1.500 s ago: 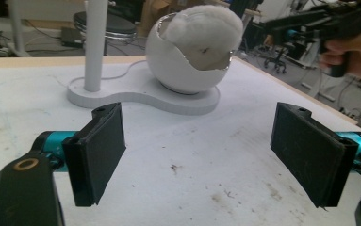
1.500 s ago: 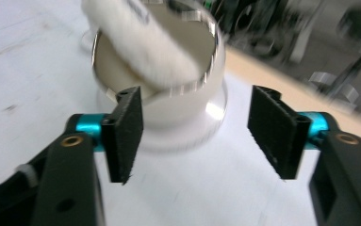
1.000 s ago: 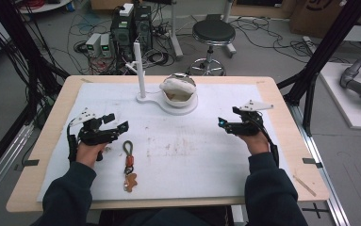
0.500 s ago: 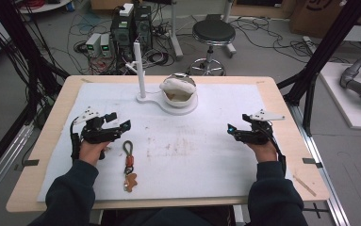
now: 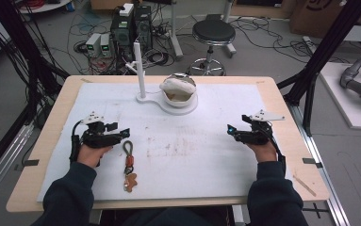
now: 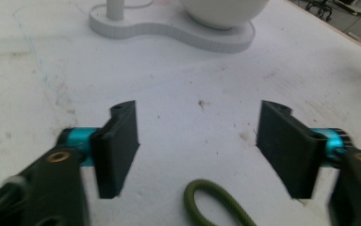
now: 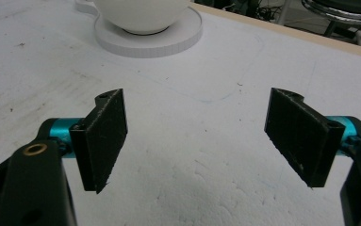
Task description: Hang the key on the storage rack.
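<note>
Right now the keychain [image 5: 129, 165] lies flat on the white mat [image 5: 206, 179], near the table's front edge, at about 7 o'clock from the middle. It has a green cord loop [image 6: 216, 205] at the top, an orange bit in the middle and a little brown charm at the bottom.

Just to the loop's left, at about 9 o'clock from it, sits the left gripper [image 5: 121, 133]. In the left gripper view the loop lies low between its jaws. The jaws have just been closing, but they are not touching the cord yet, so nothing is held.

I think this is the reaching step. Next, the left gripper needs to dip down and pinch the loop.

Far off at 3 o'clock, the right gripper [image 5: 231, 130] rests with its jaws wide apart and bare mat between them. Since the earliest picture, the right hand has come a bit nearer the front edge.

At 12 o'clock stands a white stand [image 5: 142, 70] with a bowl [image 5: 179, 89].
</note>
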Demonstrator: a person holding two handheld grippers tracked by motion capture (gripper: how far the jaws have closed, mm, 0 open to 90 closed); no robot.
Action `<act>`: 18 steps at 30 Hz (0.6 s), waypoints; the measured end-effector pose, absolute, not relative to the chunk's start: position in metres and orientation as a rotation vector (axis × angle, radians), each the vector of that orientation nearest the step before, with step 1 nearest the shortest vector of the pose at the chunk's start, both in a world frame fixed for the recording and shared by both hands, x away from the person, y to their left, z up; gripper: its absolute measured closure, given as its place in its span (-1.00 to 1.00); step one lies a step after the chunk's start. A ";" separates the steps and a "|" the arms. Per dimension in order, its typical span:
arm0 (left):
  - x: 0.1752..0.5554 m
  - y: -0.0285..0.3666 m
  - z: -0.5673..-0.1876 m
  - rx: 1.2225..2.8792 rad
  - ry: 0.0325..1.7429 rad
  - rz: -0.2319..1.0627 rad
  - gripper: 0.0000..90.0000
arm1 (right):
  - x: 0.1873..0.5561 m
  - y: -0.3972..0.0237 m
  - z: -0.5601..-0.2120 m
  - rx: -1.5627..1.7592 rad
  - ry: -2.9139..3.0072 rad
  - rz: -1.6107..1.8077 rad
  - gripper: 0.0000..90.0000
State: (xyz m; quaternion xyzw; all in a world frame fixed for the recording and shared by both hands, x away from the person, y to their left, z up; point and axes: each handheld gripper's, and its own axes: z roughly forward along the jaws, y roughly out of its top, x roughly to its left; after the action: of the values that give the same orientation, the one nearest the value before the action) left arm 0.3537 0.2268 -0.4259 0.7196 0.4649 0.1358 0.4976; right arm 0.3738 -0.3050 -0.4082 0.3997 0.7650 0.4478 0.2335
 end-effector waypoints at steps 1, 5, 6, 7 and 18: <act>0.353 0.229 -0.427 1.749 1.139 0.326 -0.14 | 0.374 -0.305 -0.408 1.103 2.103 1.236 -0.51; 0.353 0.230 -0.434 1.792 1.191 0.311 -0.01 | 0.379 -0.305 -0.411 1.092 2.117 1.244 -0.49; 0.353 0.229 -0.435 1.811 1.192 0.308 0.02 | 0.379 -0.304 -0.411 1.090 2.121 1.242 -0.49; 0.352 0.228 -0.436 1.832 1.195 0.306 0.08 | 0.378 -0.304 -0.411 1.086 2.124 1.239 -0.49; 0.345 0.222 -0.443 1.927 1.195 0.294 0.14 | 0.375 -0.294 -0.407 1.045 2.124 1.236 -0.47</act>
State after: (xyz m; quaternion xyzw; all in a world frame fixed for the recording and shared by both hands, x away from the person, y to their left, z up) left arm 0.3449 0.2216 -0.4428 0.7669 0.4756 0.1171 0.4147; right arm 0.3747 -0.2939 -0.4067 0.3804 0.7734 0.4502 0.2335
